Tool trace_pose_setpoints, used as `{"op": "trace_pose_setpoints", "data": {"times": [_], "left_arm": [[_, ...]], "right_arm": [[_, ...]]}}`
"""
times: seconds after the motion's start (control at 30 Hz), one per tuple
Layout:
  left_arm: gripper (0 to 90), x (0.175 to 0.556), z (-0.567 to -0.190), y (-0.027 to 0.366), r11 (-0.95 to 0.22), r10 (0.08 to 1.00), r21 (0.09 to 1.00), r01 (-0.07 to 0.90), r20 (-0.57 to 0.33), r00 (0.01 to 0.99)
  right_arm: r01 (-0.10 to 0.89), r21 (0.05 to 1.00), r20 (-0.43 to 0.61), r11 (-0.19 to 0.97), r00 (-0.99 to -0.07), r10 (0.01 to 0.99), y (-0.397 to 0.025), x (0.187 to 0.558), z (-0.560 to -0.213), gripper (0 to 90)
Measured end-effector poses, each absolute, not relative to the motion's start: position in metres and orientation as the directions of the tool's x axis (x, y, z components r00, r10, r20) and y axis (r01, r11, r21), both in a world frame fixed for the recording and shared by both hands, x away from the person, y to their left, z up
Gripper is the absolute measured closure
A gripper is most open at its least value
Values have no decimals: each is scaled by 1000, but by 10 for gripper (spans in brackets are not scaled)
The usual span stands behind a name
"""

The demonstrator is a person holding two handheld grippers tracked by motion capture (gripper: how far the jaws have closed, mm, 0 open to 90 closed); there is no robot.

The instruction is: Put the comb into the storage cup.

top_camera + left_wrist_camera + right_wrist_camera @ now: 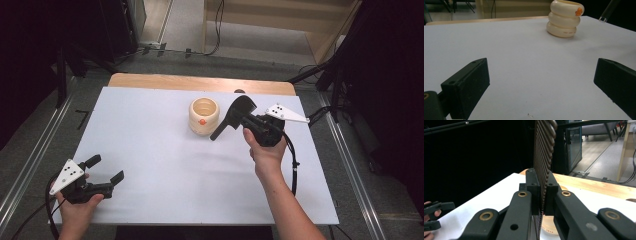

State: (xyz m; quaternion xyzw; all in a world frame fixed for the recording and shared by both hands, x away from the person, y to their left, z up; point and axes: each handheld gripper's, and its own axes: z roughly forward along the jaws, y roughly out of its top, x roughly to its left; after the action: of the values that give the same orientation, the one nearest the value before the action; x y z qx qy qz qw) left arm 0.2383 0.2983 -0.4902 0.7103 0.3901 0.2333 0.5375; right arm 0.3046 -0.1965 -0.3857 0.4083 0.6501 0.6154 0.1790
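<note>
black tools (102,170) with brass rivets, grey three-cornered dotted plates, trailing black cables; bare forearms.

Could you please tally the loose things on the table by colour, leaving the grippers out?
Cream: 1, the ringed holder
Black: 1, the slotted spatula, clamped in the right gripper
Total: 2

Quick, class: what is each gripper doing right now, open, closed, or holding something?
Left gripper: open, holding nothing.
Right gripper: closed on a black ribbed spatula beside the cream holder.
</note>
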Motion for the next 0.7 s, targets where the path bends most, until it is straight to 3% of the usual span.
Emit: {"op": "trace_pose_setpoints", "data": {"times": [0.7], "left_arm": [[5,237,-490,296,-139,806,943,301,-69,588]], "right_arm": [[281,954,256,-99,-604,755,-193,317,-371,848]]}}
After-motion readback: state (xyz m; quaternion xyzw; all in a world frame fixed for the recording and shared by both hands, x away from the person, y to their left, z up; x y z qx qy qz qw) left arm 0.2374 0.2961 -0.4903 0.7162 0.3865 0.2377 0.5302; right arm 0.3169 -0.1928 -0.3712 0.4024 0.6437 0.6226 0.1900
